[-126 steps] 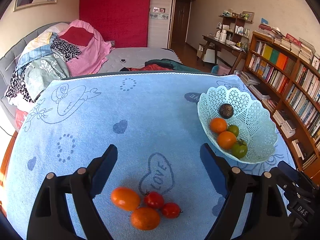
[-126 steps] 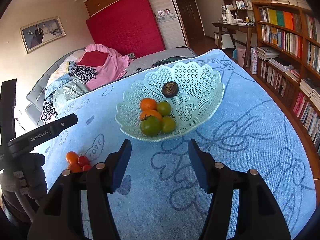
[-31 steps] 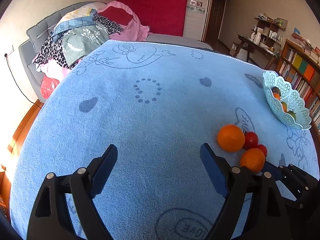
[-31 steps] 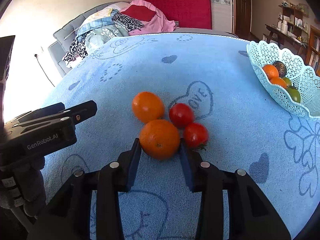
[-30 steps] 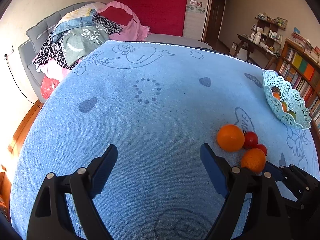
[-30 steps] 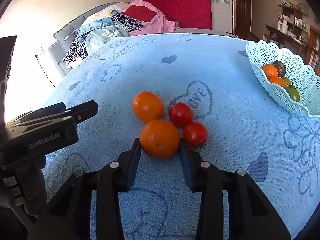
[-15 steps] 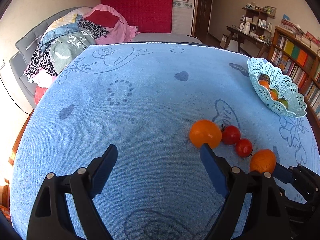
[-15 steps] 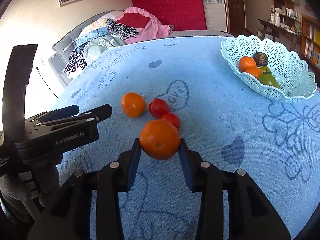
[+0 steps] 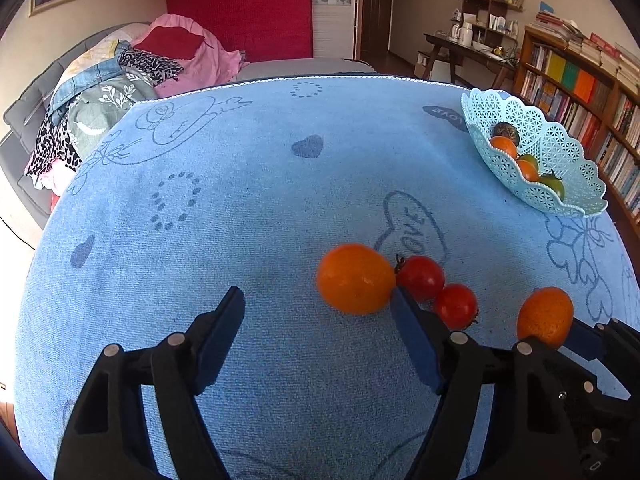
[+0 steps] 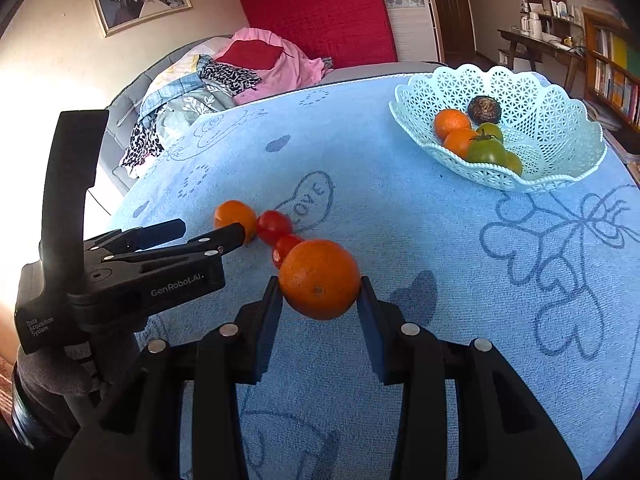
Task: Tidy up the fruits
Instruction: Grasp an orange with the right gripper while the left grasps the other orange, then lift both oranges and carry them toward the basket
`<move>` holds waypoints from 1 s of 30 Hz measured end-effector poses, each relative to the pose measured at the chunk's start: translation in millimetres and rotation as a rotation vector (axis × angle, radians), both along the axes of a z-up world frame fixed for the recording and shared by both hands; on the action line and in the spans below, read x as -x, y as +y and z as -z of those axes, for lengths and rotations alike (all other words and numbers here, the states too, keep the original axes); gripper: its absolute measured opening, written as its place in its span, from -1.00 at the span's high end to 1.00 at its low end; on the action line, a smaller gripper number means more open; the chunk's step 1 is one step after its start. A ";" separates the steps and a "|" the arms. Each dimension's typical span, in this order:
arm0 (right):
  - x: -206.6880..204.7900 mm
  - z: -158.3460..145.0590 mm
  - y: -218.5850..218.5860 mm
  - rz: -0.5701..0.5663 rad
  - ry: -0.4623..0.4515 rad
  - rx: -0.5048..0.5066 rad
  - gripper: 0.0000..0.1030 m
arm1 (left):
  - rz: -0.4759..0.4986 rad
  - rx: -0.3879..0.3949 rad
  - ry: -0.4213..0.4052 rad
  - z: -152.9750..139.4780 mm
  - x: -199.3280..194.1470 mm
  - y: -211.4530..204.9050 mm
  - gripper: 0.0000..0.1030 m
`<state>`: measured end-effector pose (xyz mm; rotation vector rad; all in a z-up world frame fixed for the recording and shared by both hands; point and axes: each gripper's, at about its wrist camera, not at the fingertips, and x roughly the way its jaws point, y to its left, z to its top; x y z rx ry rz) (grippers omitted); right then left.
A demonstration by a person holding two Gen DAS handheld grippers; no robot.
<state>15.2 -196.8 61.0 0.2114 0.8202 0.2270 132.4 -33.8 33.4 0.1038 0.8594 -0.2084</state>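
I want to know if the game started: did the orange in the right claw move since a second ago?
Yes. The round orange in the right claw left the two red tomatoes, toward the lacy basket.

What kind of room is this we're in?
Likely a lived-in bedroom or home study: a clothes pile on a grey sofa, full bookshelves, and a cluttered wooden desk.

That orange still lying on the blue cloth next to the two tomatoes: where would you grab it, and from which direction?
Grip the orange on the cloth across its round middle, coming from above and from its open side, away from the tomatoes that touch it. The left gripper, jaws closing with nothing between them yet, has one finger by that crowded side.
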 end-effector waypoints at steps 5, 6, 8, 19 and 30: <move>0.9 -0.5 -4.7 0.008 0.000 -0.010 0.23 | 0.021 0.013 0.005 1.1 -2.9 -6.1 -0.33; 1.0 -0.5 -5.3 0.009 -0.001 -0.011 0.23 | 0.025 0.015 0.006 1.7 -3.0 -6.9 -0.29; 1.1 -0.4 -6.7 0.012 -0.002 -0.014 0.23 | 0.030 0.013 0.007 2.9 -3.5 -8.6 -0.23; 2.8 0.2 -10.0 0.024 -0.002 -0.027 0.23 | 0.039 0.053 0.008 8.0 -5.1 -14.6 0.21; 6.3 -6.3 -18.9 0.047 -0.021 -0.038 0.23 | 0.020 0.055 -0.036 -9.7 4.0 -15.2 0.25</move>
